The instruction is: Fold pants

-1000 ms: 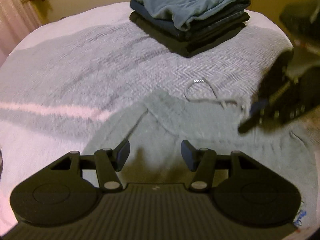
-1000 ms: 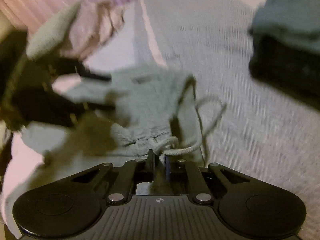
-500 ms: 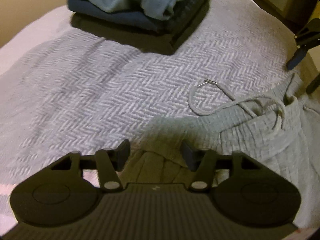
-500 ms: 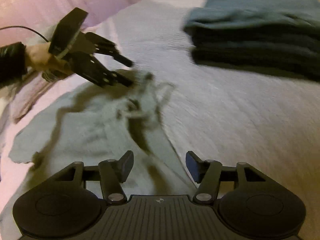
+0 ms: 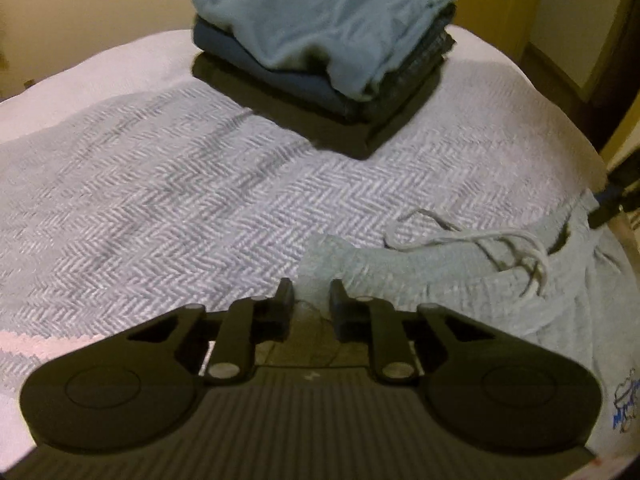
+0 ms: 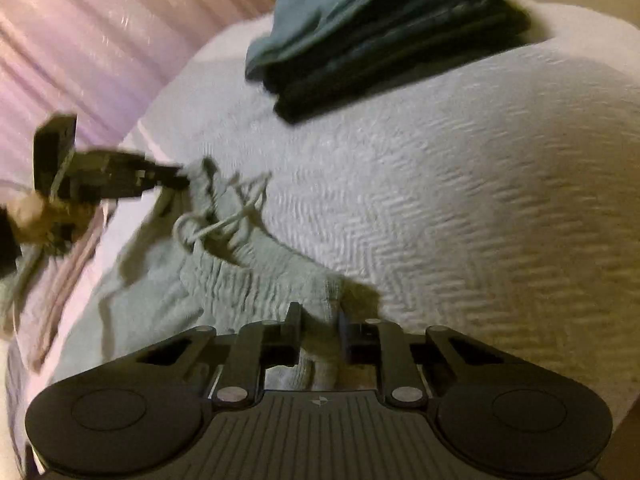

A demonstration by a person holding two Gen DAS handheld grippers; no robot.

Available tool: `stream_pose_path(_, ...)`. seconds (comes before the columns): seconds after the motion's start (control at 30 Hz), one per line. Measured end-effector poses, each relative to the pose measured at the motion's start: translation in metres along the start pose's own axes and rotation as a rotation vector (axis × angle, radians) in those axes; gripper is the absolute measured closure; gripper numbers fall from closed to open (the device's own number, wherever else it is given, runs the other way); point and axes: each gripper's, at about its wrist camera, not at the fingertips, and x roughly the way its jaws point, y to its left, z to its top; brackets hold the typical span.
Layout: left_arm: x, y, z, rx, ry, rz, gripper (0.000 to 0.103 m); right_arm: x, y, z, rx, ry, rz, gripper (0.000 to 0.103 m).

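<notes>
Fingers (image 5: 285, 294) of the left gripper (image 5: 310, 296) have just been closing and now pinch one corner of the grey pants' (image 5: 460, 280) waistband. From there the waistband runs rightward across the herringbone bedspread (image 5: 180, 208), with its drawstring (image 5: 480, 240) lying loose in loops on top. At the waistband's other end, the right gripper (image 6: 319, 326) has likewise just been closing; its narrow jaws clamp a bunch of the same cloth. Beyond the pants, well apart from them, sits a stack of folded clothes (image 5: 328, 40).
</notes>
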Motion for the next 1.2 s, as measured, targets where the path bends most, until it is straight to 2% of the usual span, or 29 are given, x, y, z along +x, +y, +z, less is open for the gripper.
stream_pose_path(0.07, 0.014, 0.007, -0.004, -0.058, 0.013, 0.009, 0.091, 0.015, -0.006, -0.008, 0.028, 0.013, -0.023, 0.089)
stream_pose_path(0.1, 0.021, 0.006, -0.005, -0.062, 0.024, 0.048, 0.103, 0.022, -0.009, -0.009, 0.051, 0.016, -0.029, 0.089)
stream_pose_path(0.13, 0.029, 0.008, -0.005, -0.072, 0.043, 0.076, 0.103, 0.027, -0.01, -0.008, 0.06, 0.021, -0.038, 0.088)
stream_pose_path(0.2, 0.035, 0.014, -0.005, -0.091, 0.062, 0.079, 0.103, 0.026, -0.002, -0.005, 0.017, 0.027, -0.059, 0.085)
stream_pose_path(0.3, 0.02, 0.016, -0.002, -0.082, 0.023, 0.035, 0.1, 0.012, 0.014, -0.002, -0.095, 0.0, -0.112, 0.074)
stream_pose_path(0.37, 0.006, 0.018, 0.0, -0.095, -0.015, -0.039, 0.084, 0.005, 0.027, 0.0, -0.193, -0.036, -0.118, 0.056)
stream_pose_path(0.4, 0.001, 0.02, 0.002, -0.1, -0.03, -0.087, 0.06, 0.004, 0.033, 0.002, -0.225, -0.041, -0.09, 0.053)
stream_pose_path(0.43, 0.0, 0.018, 0.004, -0.085, -0.034, -0.11, 0.05, 0.006, 0.04, 0.004, -0.266, -0.036, -0.063, 0.05)
stream_pose_path(0.47, 0.002, 0.014, 0.006, -0.048, -0.026, -0.131, 0.04, 0.011, 0.048, 0.006, -0.321, -0.025, -0.035, 0.047)
stream_pose_path(0.5, 0.008, 0.008, 0.008, 0.008, 0.011, -0.145, 0.038, 0.018, 0.056, 0.008, -0.383, -0.003, -0.003, 0.046)
stream_pose_path(0.6, 0.034, -0.006, 0.008, 0.124, 0.107, -0.151, 0.039, 0.045, 0.073, 0.01, -0.543, 0.067, 0.049, 0.045)
stream_pose_path(0.67, 0.048, -0.01, 0.005, 0.159, 0.136, -0.148, 0.045, 0.06, 0.079, 0.012, -0.614, 0.096, 0.064, 0.045)
stream_pose_path(0.73, 0.051, -0.015, 0.003, 0.162, 0.131, -0.127, 0.055, 0.075, 0.08, 0.015, -0.642, 0.112, 0.079, 0.045)
stream_pose_path(0.77, 0.048, -0.017, 0.003, 0.166, 0.115, -0.103, 0.067, 0.082, 0.08, 0.016, -0.644, 0.128, 0.085, 0.051)
stream_pose_path(0.8, 0.043, -0.015, 0.004, 0.161, 0.092, -0.072, 0.082, 0.087, 0.079, 0.019, -0.636, 0.15, 0.104, 0.063)
stream_pose_path(0.83, 0.037, -0.011, 0.005, 0.144, 0.073, -0.06, 0.082, 0.091, 0.078, 0.022, -0.613, 0.169, 0.093, 0.095)
stream_pose_path(0.87, 0.03, -0.006, 0.006, 0.127, 0.052, -0.055, 0.083, 0.088, 0.076, 0.028, -0.581, 0.169, 0.081, 0.102)
stream_pose_path(0.93, 0.015, 0.002, 0.005, 0.089, 0.01, -0.035, 0.083, 0.074, 0.066, 0.042, -0.483, 0.137, 0.124, 0.103)
stream_pose_path(1.0, 0.018, 0.008, 0.003, 0.055, 0.006, -0.033, 0.083, 0.074, 0.059, 0.045, -0.451, 0.133, 0.115, 0.103)
stream_pose_path(1.03, 0.025, 0.007, 0.0, 0.046, 0.013, -0.025, 0.083, 0.08, 0.057, 0.044, -0.448, 0.137, 0.096, 0.103)
stream_pose_path(1.1, 0.039, 0.007, -0.003, 0.027, 0.033, -0.007, 0.083, 0.089, 0.054, 0.038, -0.492, 0.117, -0.003, 0.103)
stream_pose_path(1.2, 0.051, 0.011, -0.007, -0.006, 0.041, -0.006, 0.083, 0.084, 0.037, 0.043, -0.425, 0.107, -0.028, 0.103)
